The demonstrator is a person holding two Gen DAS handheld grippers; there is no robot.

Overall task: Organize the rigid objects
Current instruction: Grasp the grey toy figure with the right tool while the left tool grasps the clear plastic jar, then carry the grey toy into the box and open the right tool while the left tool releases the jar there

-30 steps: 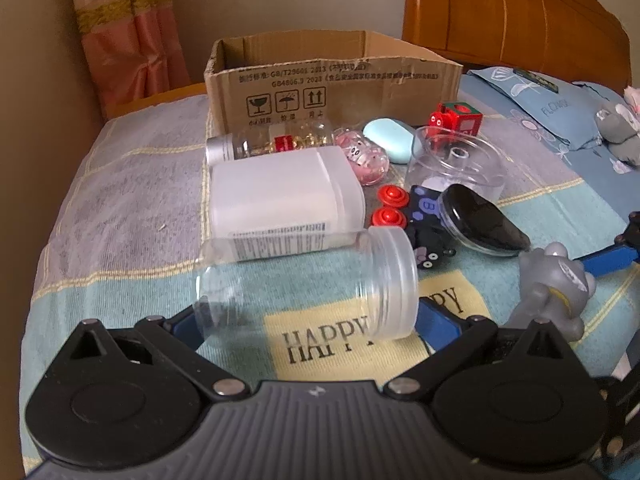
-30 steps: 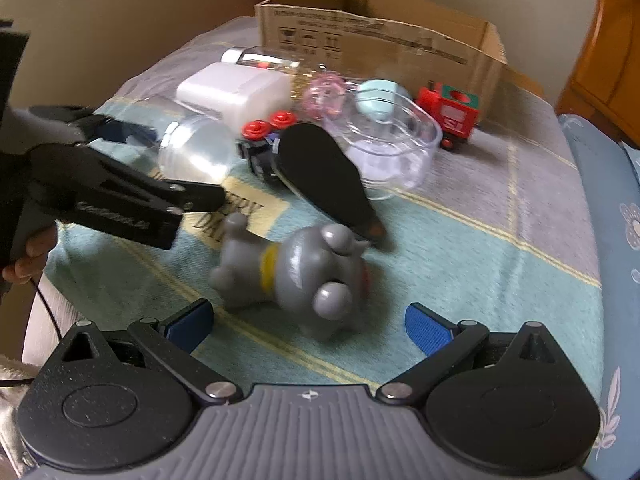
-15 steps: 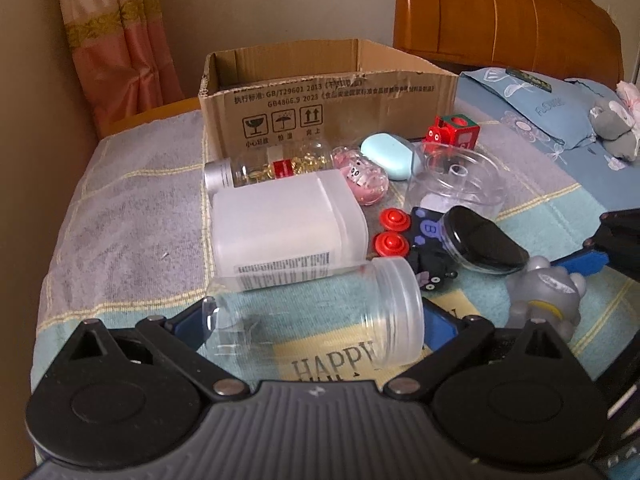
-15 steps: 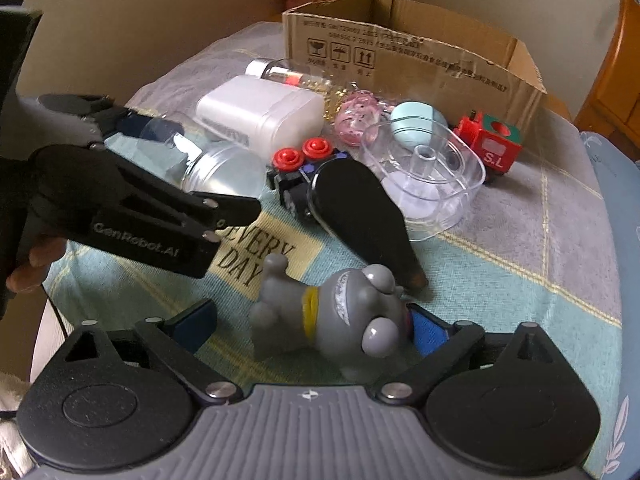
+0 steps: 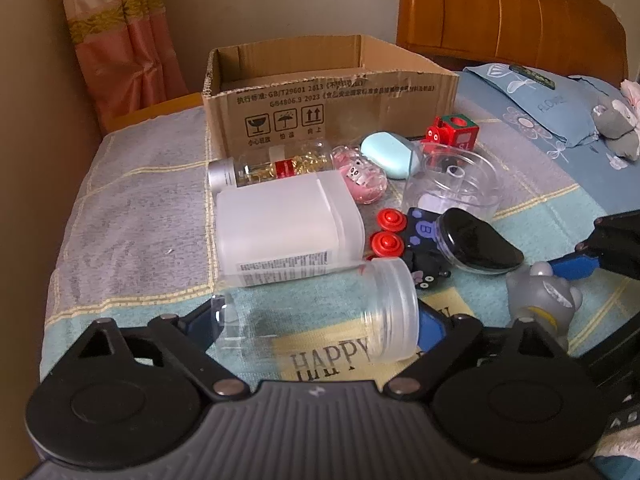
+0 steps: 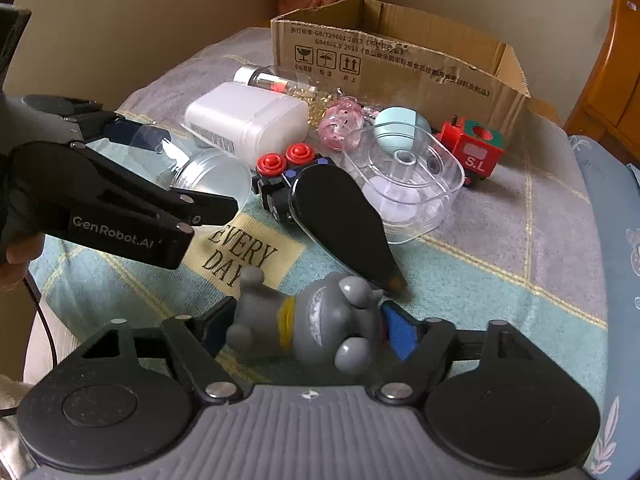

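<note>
Jaws closing: left gripper around clear jar over "HAPPY" lettering, right gripper around grey toy figure; contact unclear.

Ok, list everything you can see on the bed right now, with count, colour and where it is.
cardboard box: 1, brown, back of bed
clear jar: 1, transparent, lying between the left gripper's closing fingers
white container: 1, frosted white, behind the jar
glass bottle: 1, clear, silver cap, before the box
pink toy: 1, beside bottle
blue case: 1, pale blue
red train: 1, right of box
clear tub: 1, centre
black lid: 1, centre
toy car: 1, black, red buttons
grey figure: 1, between the right gripper's closing fingers
left gripper: black
right gripper: black
</note>
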